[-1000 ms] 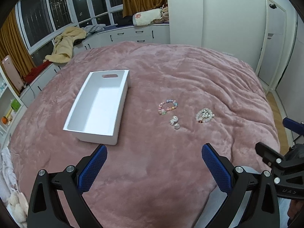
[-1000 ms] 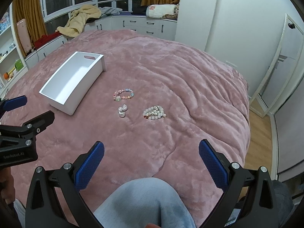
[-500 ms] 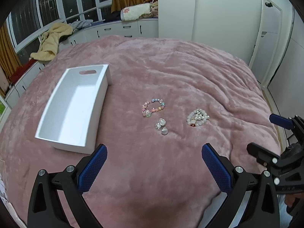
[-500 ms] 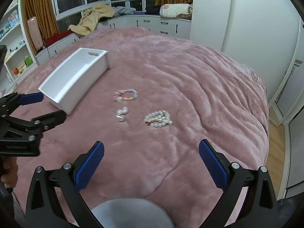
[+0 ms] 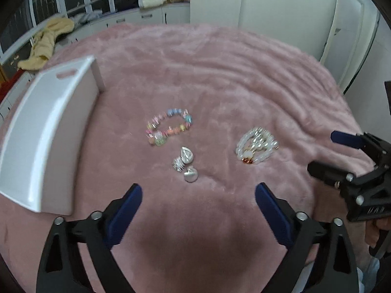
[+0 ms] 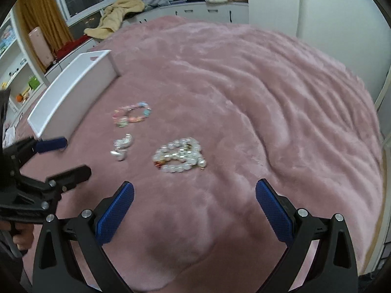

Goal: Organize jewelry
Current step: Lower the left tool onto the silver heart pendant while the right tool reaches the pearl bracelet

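Note:
Three pieces of jewelry lie on the pink bedspread (image 5: pixel 220 68). A colourful bead bracelet (image 5: pixel 169 126) (image 6: pixel 132 116) lies farthest. A small silver cluster of earrings (image 5: pixel 185 163) (image 6: pixel 121 147) lies nearer. A white pearl bracelet (image 5: pixel 256 147) (image 6: pixel 180 155) lies to the right. A white empty bin (image 5: pixel 46 131) (image 6: pixel 73 90) stands to the left. My left gripper (image 5: pixel 198 204) is open and empty, just short of the silver cluster. My right gripper (image 6: pixel 194 202) is open and empty, just short of the pearl bracelet; it also shows in the left wrist view (image 5: pixel 342 155).
The bed is round, its edge falling off to the right toward white closet doors (image 5: pixel 347 31). A window bench with a yellow blanket (image 6: pixel 117 17) and drawers runs behind. Shelves (image 6: pixel 14 73) stand at the far left.
Both grippers have moved forward and lower toward the jewelry, which now looks larger. Jaws stay open. The jewelry and bin have not moved.

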### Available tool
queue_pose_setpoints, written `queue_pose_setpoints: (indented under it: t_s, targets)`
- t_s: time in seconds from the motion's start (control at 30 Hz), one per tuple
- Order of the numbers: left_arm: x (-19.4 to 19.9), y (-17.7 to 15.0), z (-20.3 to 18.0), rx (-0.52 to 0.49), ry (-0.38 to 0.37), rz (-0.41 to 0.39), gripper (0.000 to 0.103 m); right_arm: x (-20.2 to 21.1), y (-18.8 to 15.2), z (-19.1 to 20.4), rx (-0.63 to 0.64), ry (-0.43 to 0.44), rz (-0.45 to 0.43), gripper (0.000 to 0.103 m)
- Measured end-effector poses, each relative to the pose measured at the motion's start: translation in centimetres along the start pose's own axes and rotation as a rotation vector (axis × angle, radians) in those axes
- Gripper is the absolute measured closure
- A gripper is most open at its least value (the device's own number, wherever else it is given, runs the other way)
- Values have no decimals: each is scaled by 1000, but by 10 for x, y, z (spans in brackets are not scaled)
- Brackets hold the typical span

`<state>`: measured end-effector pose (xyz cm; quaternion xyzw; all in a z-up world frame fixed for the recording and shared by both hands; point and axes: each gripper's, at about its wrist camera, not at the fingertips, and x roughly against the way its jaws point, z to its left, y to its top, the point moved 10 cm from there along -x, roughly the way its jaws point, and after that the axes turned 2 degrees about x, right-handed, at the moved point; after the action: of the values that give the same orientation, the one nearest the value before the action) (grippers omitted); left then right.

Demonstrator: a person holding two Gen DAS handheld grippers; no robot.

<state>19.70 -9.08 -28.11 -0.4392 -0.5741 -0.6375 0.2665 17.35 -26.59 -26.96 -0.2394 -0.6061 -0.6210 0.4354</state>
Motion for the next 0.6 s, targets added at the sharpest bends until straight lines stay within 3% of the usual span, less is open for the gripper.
queue_pose_setpoints:
  t_s: [0.1,0.2,0.47,0.57,0.6]
  targets:
    - [-28,-7,2,16,3,34,21,-22,-1,-8,-18,24,17,11]
    - [-50,-12,6,49,-12,47,28,-39,-1,-6,-8,57,33,24]
    - [-74,-10,12,114,-29,24,30,-63,11,1,-1,104,16,25]
    - [-79,-7,12,112,-18,22,35,-70,17,-2,0,99,14,42]
    - [-79,-6,12,113,-20,22,41,-72,17,-3,-1,97,18,55]
